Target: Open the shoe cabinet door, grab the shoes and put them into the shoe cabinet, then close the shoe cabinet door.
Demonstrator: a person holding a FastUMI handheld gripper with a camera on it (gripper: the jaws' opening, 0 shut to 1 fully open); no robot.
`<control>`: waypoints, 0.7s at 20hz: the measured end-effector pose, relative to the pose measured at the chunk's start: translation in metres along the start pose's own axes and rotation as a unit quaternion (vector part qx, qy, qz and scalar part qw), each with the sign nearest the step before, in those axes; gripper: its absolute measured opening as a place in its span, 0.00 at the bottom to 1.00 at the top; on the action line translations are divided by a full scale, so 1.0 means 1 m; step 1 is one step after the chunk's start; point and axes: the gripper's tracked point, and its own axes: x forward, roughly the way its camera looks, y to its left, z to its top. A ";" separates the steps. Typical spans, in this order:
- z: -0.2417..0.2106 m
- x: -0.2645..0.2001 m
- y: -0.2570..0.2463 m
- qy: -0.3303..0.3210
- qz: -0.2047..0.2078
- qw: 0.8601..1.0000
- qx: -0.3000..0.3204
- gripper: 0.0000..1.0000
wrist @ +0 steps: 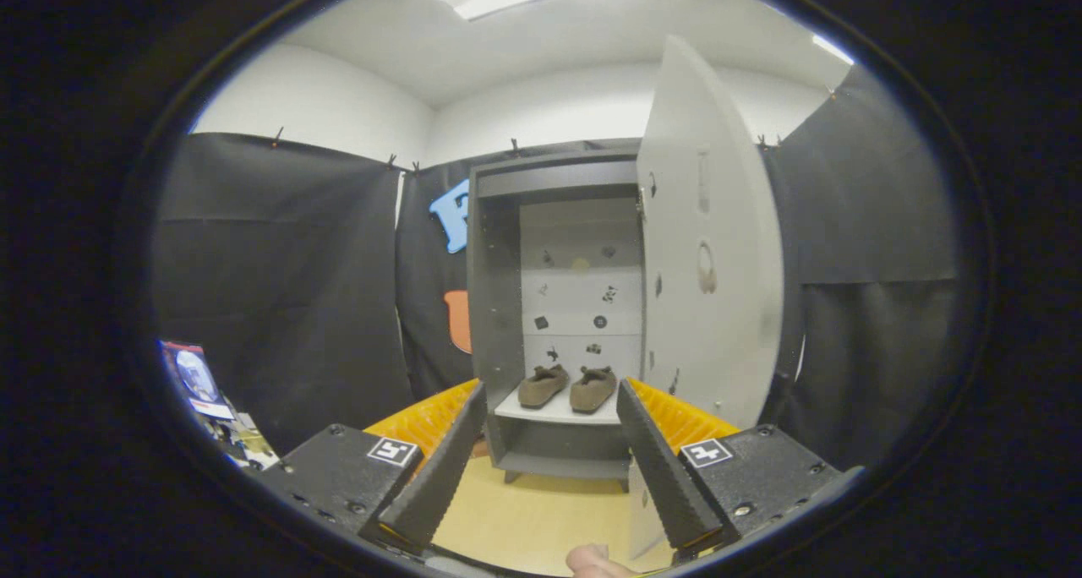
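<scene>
The tongs (pixel 549 409) were spread and empty. Beyond them the pair of soft brown suede slippers (pixel 568 387) sat on the grey shoe cabinet's (pixel 494 308) shelf. The tall pale door (pixel 710 248), open, looked light, rigid; push its free edge.

Black screwed gripper (pixel 549 468) blocks bear square markers.

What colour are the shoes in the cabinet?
Brown. The shoes sit on the cabinet shelf, beyond the open fingers, in the gripper view.
</scene>
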 end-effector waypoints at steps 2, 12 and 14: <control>0.011 -0.024 -0.017 -0.011 -0.009 1.000 -0.006 0.98; 0.030 -0.130 -0.114 -0.039 -0.081 0.994 -0.059 0.98; 0.033 -0.139 -0.138 -0.046 -0.100 0.992 -0.067 0.98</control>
